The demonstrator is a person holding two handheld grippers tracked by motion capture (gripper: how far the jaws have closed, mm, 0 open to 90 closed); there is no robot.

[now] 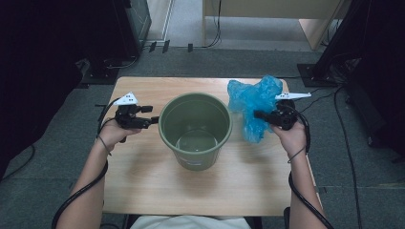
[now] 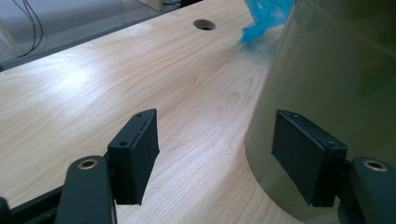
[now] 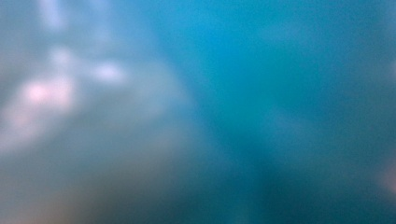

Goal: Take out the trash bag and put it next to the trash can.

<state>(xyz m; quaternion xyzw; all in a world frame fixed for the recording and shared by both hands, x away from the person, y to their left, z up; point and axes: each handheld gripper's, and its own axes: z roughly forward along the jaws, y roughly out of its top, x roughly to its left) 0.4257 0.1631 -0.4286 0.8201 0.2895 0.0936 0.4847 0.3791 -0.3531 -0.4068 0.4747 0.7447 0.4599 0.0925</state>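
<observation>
A crumpled blue plastic bag (image 1: 253,102) hangs right of centre in the high view, just beside the right rim of the green bucket (image 1: 196,129), and it is pinched in the right tongs (image 1: 258,114), which are closed down on the film. In the right gripper view the bag (image 3: 261,93) is a blur of blue pressed close to the lens, and the jaws themselves cannot be made out there. The bucket stands upright at the middle of the frame on the pale wooden worktop (image 1: 143,181), its mouth open upward. The left tongs (image 1: 154,119) sit at the left of the bucket, just beside its wall, with the jaws spread wide and nothing between them. In the left gripper view the bucket's wall (image 2: 336,84) rises at the right of the frame behind one black jaw, though I cannot tell whether the two touch; the other jaw stands over bare worktop (image 2: 116,84). A tip of the bag (image 2: 264,18) shows at the top of that frame, near a round cable hole (image 2: 204,24) in the wood.
</observation>
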